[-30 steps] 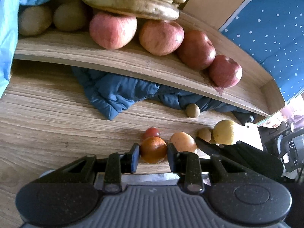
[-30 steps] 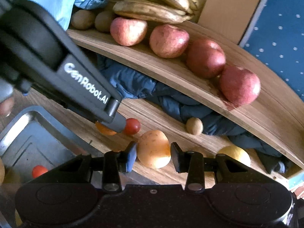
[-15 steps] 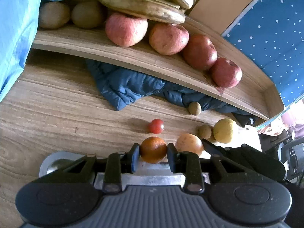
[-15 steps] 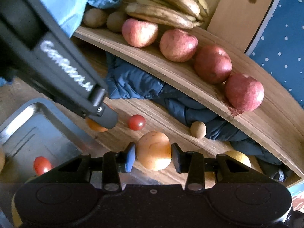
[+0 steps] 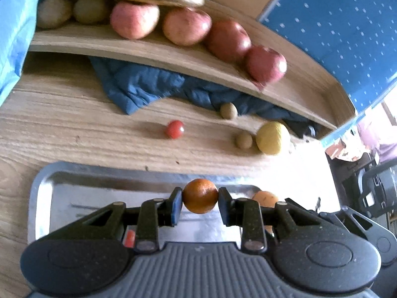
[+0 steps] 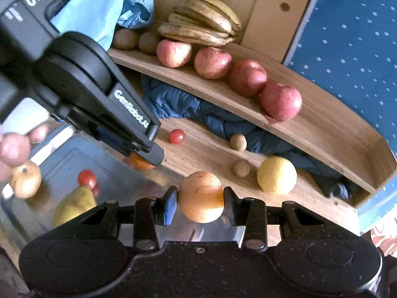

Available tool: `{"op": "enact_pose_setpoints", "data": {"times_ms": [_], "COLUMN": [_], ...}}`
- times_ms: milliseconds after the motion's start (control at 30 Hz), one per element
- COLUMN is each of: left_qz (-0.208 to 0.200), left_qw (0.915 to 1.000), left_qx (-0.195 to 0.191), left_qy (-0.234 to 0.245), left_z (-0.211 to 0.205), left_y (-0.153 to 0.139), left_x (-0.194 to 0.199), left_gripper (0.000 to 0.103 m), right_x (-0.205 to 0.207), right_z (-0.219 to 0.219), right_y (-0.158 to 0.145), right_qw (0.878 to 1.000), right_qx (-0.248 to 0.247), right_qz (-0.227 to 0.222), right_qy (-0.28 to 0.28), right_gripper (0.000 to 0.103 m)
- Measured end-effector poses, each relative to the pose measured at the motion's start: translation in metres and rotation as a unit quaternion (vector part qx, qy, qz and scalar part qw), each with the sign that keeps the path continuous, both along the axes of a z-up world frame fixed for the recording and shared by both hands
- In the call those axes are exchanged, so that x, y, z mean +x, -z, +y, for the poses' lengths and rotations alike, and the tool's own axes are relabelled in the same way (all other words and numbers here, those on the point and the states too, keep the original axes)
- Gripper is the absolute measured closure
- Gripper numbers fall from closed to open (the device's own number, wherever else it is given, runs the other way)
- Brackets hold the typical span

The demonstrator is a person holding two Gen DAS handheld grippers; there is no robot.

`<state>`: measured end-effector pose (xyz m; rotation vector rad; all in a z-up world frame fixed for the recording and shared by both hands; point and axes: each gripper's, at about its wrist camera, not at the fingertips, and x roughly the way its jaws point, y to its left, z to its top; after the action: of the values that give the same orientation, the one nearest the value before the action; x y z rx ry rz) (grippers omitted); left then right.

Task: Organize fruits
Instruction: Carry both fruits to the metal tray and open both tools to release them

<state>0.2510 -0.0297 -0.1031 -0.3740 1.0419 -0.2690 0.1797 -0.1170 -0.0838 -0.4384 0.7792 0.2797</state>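
Blur softens the shelf apples (image 5: 223, 37). Left gripper (image 5: 200, 200) pinches a small orange (image 5: 200, 196), right gripper (image 6: 201, 202) a pale orange fruit (image 6: 201, 196), both over the tray's (image 5: 74, 188) far edge.

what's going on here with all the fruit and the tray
A person is sorting fruit with a handheld gripper in each hand. The left gripper has its jaws shut on a small round orange fruit, held over the shiny metal tray. The right gripper grips a larger pale orange fruit near the tray's edge. A small red tomato, a yellow round fruit and two small brown fruits lie on the wooden table. Red apples line the shelf.
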Motion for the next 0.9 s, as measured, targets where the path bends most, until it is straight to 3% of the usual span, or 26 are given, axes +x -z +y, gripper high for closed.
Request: {"op": "enact_pose_setpoints", "data": {"times_ms": [200,600,900], "left_qz": [0.007,0.031,0.021], "left_qw": [0.9997,0.9981,0.9974], "left_qx": [0.004,0.017,0.03], "left_qy": [0.023,0.051,0.062], "left_z": [-0.016,-0.04,-0.048], "left_y": [0.003,0.015,0.015], "left_x": [-0.012,-0.035,-0.045], "left_gripper": [0.069,0.069,0.069], "right_x": [-0.034,-0.075,-0.088], "right_z": [-0.009,-0.014,-0.019], "right_y": [0.002,0.01,0.009], "right_qw": [1.0,1.0,0.998], "right_qx": [0.009,0.018,0.026], "right_qz": [-0.013,0.019,0.059], "right_qy": [0.005,0.001,0.01], "right_gripper": [0.061,0.061,0.061]}}
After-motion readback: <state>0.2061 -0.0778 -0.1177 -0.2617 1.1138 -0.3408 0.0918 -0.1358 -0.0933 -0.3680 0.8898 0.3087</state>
